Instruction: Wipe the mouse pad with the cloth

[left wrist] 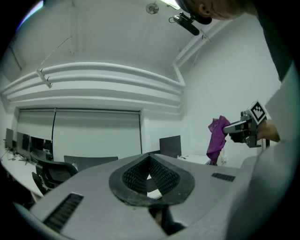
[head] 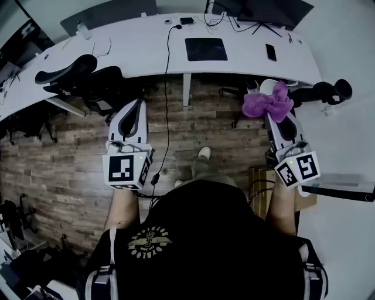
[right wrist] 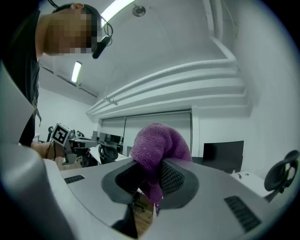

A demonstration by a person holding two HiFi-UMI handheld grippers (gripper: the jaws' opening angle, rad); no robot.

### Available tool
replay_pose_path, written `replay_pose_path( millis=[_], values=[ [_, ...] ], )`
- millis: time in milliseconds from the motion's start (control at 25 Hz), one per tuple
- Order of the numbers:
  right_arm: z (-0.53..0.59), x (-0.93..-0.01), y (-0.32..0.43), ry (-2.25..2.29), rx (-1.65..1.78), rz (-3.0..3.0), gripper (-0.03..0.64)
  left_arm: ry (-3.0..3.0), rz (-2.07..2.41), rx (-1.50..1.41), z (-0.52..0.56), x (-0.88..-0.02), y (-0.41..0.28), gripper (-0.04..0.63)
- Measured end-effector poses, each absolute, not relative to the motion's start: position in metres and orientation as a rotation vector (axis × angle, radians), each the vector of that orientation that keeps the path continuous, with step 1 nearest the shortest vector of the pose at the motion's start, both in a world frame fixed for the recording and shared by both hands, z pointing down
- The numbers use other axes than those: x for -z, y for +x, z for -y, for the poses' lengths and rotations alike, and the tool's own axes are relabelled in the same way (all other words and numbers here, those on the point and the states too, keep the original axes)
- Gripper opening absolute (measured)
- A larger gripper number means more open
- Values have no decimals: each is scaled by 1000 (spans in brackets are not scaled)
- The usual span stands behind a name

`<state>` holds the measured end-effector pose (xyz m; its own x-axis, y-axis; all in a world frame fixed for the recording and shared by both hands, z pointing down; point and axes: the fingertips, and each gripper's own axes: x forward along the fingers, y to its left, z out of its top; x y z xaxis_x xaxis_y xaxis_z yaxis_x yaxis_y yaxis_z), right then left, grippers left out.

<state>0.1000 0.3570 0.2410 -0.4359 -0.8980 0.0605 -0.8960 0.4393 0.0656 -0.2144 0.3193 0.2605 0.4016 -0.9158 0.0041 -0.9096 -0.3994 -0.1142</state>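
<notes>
The dark mouse pad (head: 206, 49) lies on the white curved desk (head: 140, 50), far ahead of both grippers. A purple cloth (head: 268, 102) bunches out of my right gripper (head: 274, 101), which is shut on it over the wooden floor. The right gripper view shows the cloth (right wrist: 159, 150) pinched between the pads and hanging below them. My left gripper (head: 135, 108) is held at the same height to the left, shut with nothing in it; its pads (left wrist: 161, 176) meet at the tips. The left gripper view catches the cloth (left wrist: 216, 138) dangling from the right gripper (left wrist: 243, 127).
A black phone (head: 270, 52) lies right of the mouse pad. Cables and a monitor base (head: 258, 12) sit at the desk's back. Black office chairs stand at the left (head: 88, 76) and right (head: 328, 91). A cable (head: 166, 117) hangs from the desk to the floor.
</notes>
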Motion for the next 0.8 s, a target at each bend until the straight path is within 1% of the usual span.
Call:
replay_pose_path(
  millis=[320, 800],
  values=[
    [-295, -256, 117, 1621, -40, 2588, 78, -2516, -1739, 87, -267, -260, -222, 2],
    [-206, -262, 158, 1577, -67, 2601, 78, -2514, -1779, 112, -185, -265, -184, 3]
  ],
)
